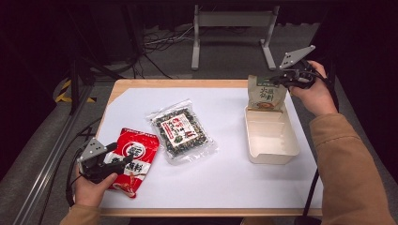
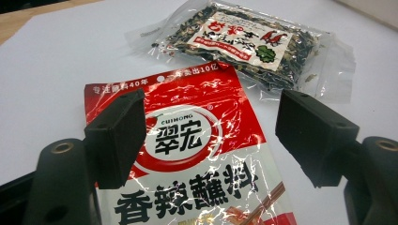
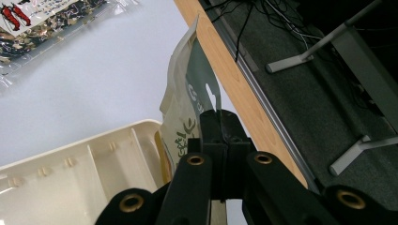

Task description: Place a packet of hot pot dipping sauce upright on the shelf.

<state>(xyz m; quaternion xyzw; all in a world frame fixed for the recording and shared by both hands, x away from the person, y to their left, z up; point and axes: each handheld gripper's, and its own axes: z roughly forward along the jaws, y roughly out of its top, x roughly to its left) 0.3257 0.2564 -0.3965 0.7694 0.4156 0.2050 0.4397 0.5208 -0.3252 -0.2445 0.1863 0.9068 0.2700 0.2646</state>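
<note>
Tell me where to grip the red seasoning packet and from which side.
Grip the red packet at its near edge, coming from the person's side. It lies flat on the white sheet, so slide one jaw under that edge. The open left gripper already straddles it there.

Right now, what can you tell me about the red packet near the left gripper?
The red packet is a flat, shiny plastic pouch, red with a white lower part, a round logo and big black characters. It has a small hang hole near its top edge. It lies flat on the white sheet, beside a clear bag of dark bits. The left gripper hovers over it with its fingers open.
</note>
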